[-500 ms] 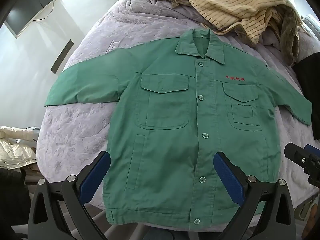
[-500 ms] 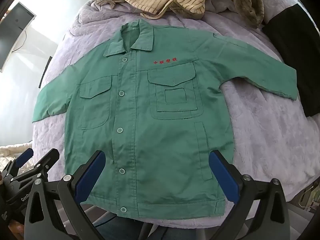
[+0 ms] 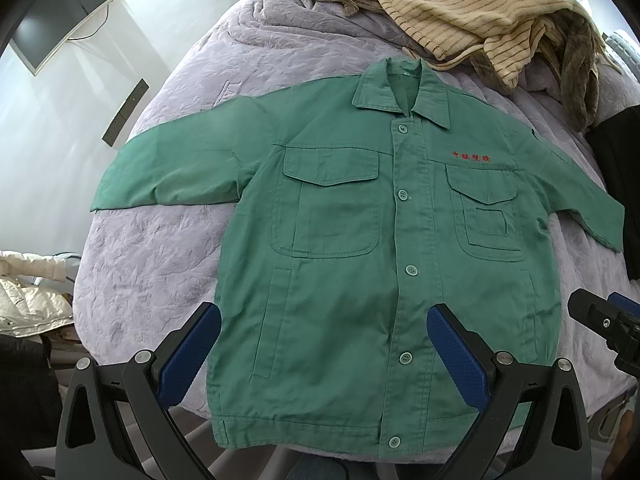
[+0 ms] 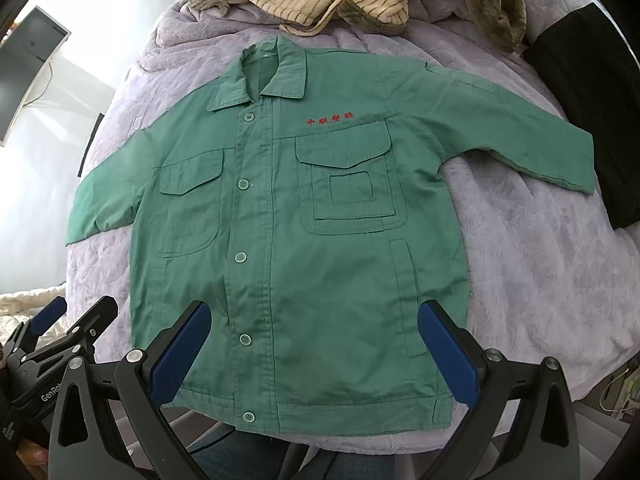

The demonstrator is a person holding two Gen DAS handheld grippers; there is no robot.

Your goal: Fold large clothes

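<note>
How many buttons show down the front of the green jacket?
6 on the green jacket: at the collar, chest, mid-front, lower front, hem; a collar-stand one is partly hidden.

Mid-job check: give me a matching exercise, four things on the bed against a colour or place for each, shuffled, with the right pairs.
Things:
1. green jacket
2. striped garment
3. black cloth
4. bedcover

Descriptions:
A. lilac, crinkled, under everything
B. spread flat, buttoned, sleeves out
C. heaped beyond the collar, tan with dark lines
D. at the bed's edge past the sleeve on the red lettering's side

Pairs: 1-B, 2-C, 3-D, 4-A
</note>
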